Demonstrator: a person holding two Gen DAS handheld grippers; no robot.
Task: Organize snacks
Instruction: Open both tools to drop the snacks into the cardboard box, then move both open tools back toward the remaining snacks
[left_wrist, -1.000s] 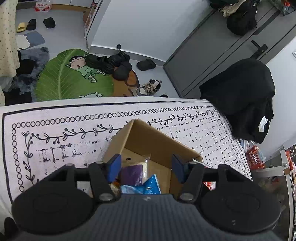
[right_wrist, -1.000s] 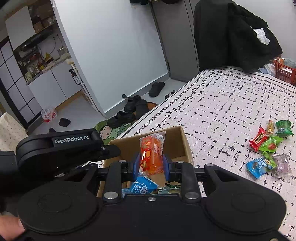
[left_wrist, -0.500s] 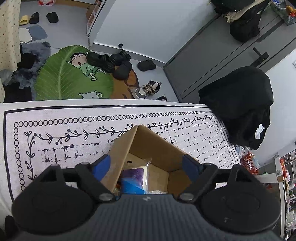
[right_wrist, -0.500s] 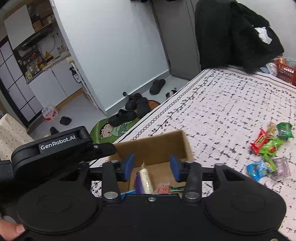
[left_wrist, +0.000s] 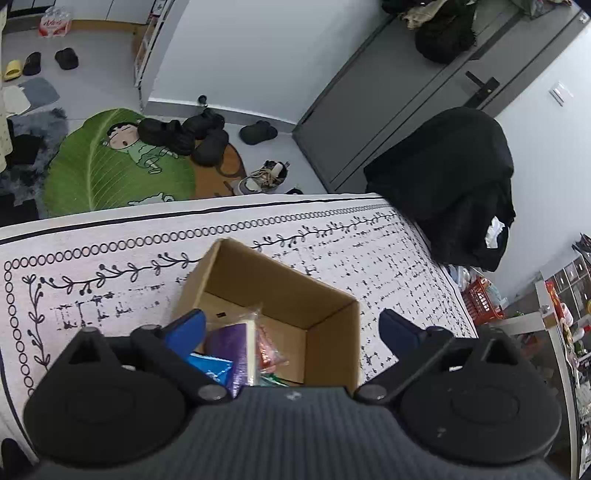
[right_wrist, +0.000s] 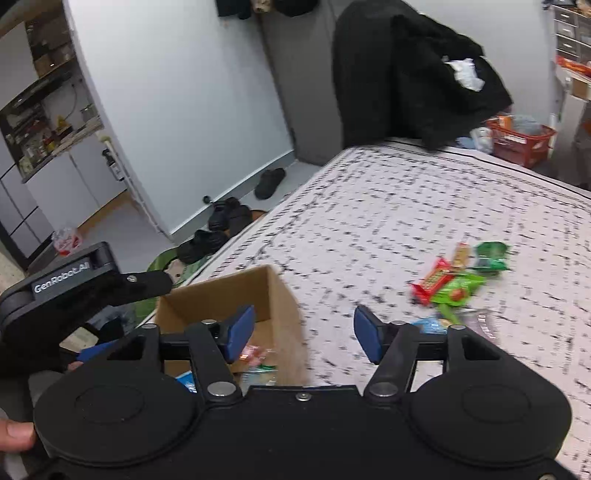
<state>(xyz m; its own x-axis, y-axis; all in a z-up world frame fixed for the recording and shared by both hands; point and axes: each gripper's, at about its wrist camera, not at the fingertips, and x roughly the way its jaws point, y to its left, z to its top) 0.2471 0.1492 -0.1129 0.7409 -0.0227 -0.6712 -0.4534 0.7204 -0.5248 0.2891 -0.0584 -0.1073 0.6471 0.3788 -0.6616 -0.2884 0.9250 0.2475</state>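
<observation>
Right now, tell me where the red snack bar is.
In the right wrist view, the red snack bar lies on the patterned tablecloth right of the cardboard box, touching a green packet in the loose snack pile.

Cluttered bedroom, daylight on pale walls.
Grey door (left_wrist: 417, 96) beside a chair draped in black clothing (left_wrist: 450, 184); green leaf rug (left_wrist: 110, 173) holds shoes (left_wrist: 184, 133).

A white tablecloth printed with black vines and circles (left_wrist: 110, 251) covers the table. Beyond its edge, black shoes (left_wrist: 177, 131) crowd a green leaf-shaped cartoon floor mat (left_wrist: 92, 173); a black garment (left_wrist: 450, 177) is draped near a grey door (left_wrist: 406, 92), a red plastic basket (right_wrist: 521, 142) beside it.
</observation>
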